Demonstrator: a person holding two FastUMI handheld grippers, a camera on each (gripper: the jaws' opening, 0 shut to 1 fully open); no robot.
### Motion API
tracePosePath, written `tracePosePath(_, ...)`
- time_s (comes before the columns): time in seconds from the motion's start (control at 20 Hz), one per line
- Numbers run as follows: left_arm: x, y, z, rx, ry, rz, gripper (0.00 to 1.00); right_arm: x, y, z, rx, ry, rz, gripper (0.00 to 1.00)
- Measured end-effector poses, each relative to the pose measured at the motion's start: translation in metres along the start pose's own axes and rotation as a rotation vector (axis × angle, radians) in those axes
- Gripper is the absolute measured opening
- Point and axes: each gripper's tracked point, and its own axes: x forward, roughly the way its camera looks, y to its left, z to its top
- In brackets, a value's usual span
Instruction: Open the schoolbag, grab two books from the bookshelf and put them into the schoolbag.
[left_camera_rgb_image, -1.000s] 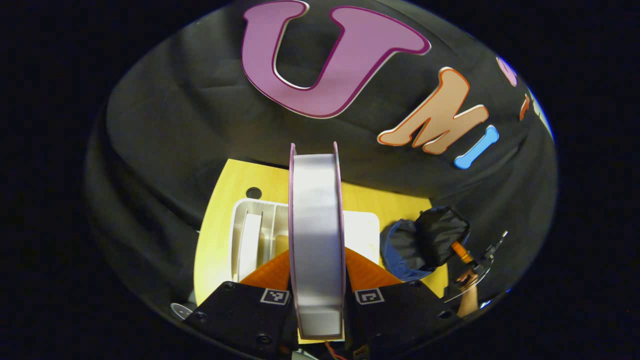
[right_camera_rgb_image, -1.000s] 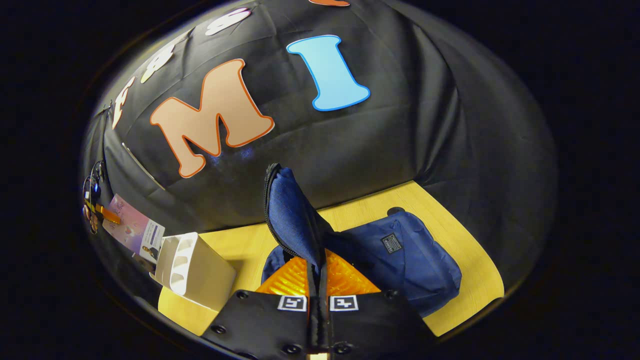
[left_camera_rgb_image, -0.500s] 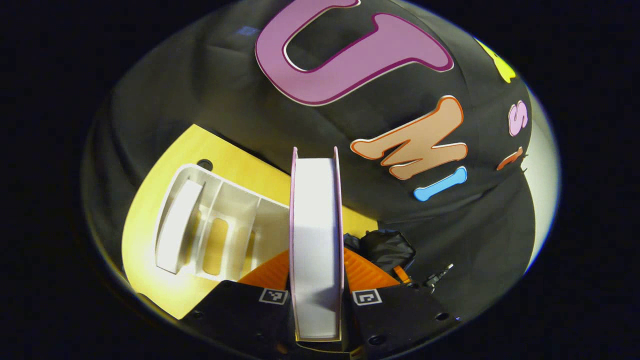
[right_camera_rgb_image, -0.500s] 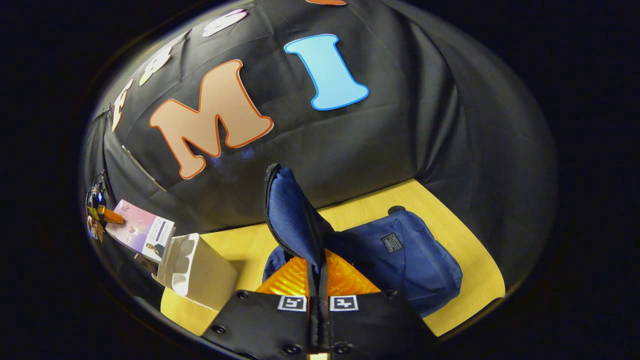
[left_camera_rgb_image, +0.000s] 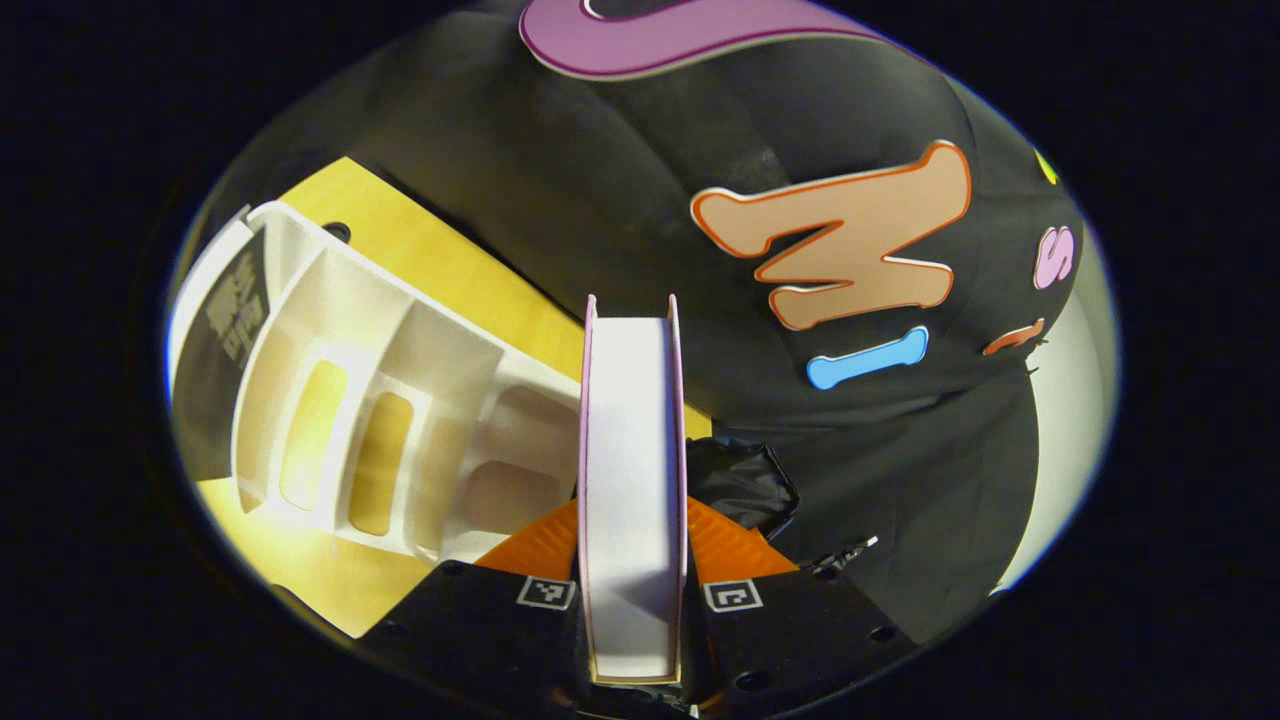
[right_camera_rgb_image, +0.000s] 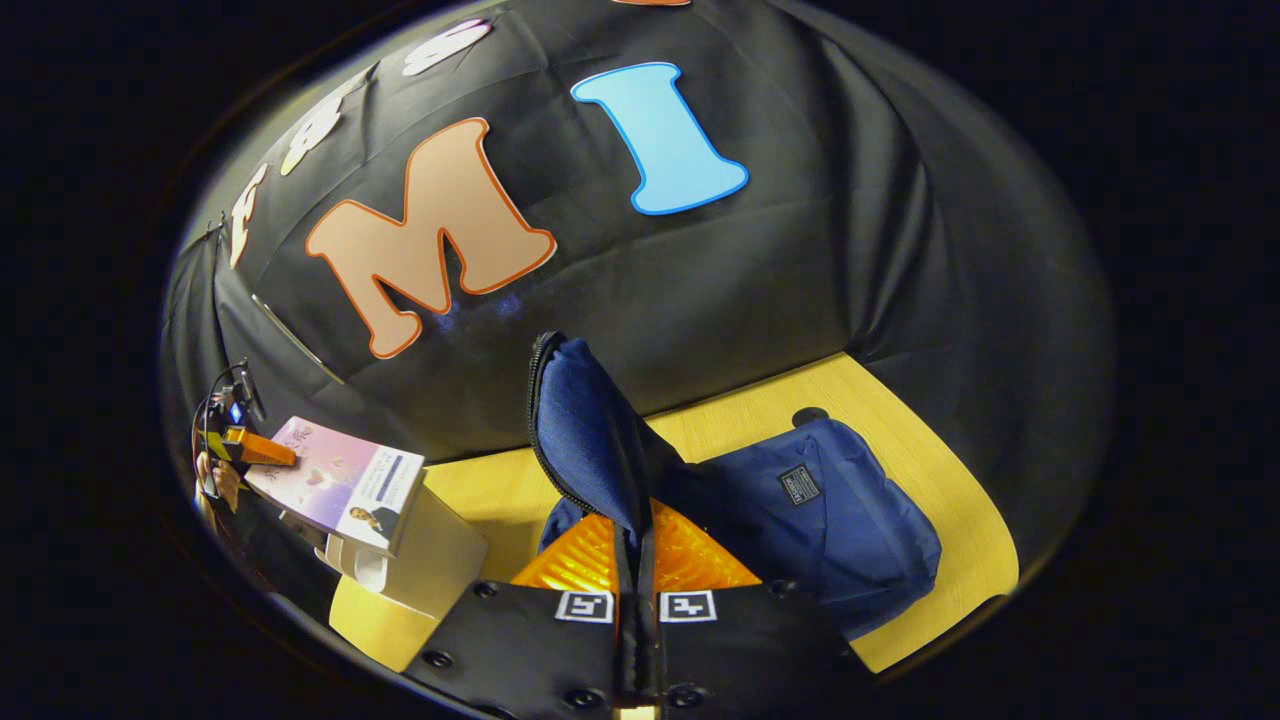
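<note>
A thick book (left_camera_rgb_image: 632, 470) with pink covers and white page edges stands edge-on between my left gripper's (left_camera_rgb_image: 632, 525) orange fingers, which are shut on it. In the right gripper view the same book (right_camera_rgb_image: 340, 482) hangs over the white bookshelf (right_camera_rgb_image: 425, 560), held by the left gripper (right_camera_rgb_image: 240, 447) at the far left. My right gripper (right_camera_rgb_image: 635, 545) is shut on the blue schoolbag's flap (right_camera_rgb_image: 585, 435) and holds it up. The schoolbag's body (right_camera_rgb_image: 840, 530) lies on the yellow table (right_camera_rgb_image: 940, 500). Its dark lining (left_camera_rgb_image: 740, 480) shows just right of the held book.
The white bookshelf (left_camera_rgb_image: 380, 400) lies left of the held book, with a dark book (left_camera_rgb_image: 225, 320) in its far slot. The table's far edge (left_camera_rgb_image: 450, 270) meets the black cloth wall. The other gripper (left_camera_rgb_image: 845, 552) shows small at the lower right.
My left gripper has carried the pink book away from the shelf's slots toward the schoolbag; the shelf slid left in its view. The right gripper still holds the flap up, almost unmoved.
</note>
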Motion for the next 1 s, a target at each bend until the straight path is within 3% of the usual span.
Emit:
tracePosePath(0.4,0.099,-0.024,-0.048,-0.049,0.092,-0.024,0.33,0.009,-0.005,-0.001,0.018,-0.003,0.032,0.03)
tracePosePath(1.0,0.219,-0.026,-0.127,-0.064,0.222,-0.003,0.32,0.006,-0.008,0.002,0.057,-0.021,0.073,0.03)
